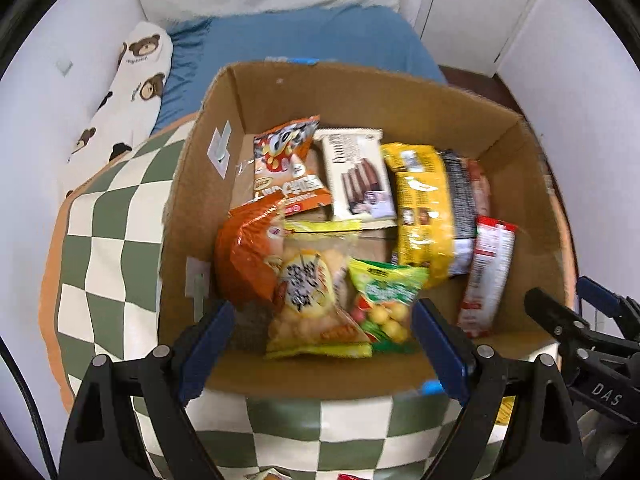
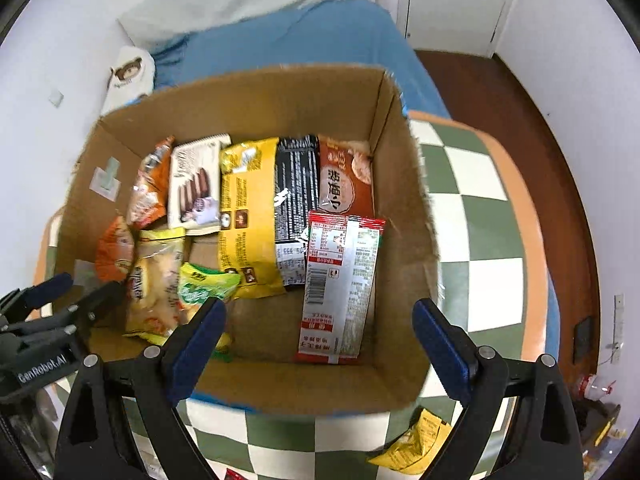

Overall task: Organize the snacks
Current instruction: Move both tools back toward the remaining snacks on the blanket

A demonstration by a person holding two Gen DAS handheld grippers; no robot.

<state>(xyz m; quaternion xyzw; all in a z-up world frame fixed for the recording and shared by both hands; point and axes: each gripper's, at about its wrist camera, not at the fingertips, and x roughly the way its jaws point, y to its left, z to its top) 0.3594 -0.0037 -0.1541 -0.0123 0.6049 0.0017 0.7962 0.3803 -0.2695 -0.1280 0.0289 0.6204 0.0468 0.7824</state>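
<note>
A: Two grippers hang over the cardboard box [image 2: 256, 100], both pointing steeply down, and neither carries anything. The left gripper [image 1: 320, 344] has its jaws spread wide, with the yellow puffs bag [image 1: 312, 304] and the green candy bag [image 1: 384, 300] lying below the gap, untouched. The right gripper [image 2: 320, 340] is spread as well, above the red-and-white packet [image 2: 340, 280] at the near right of the box floor.

B: So where do the snacks stand?

A: Most are inside. A row leans along the far wall: the orange bag [image 1: 286, 168], the white biscuit box [image 1: 358, 176], the big yellow pack [image 2: 248, 216], a black pack [image 2: 294, 200] and a brown one [image 2: 344, 176]. Outside, a small yellow packet [image 2: 412, 444] lies on the checkered cloth [image 2: 480, 240] just in front of the box.

B: Which step, then?

A: I judge it the gap between drops. The next move likely calls for the right gripper to swing back out over the near rim, come down on that yellow packet, and pinch it flat.
</note>
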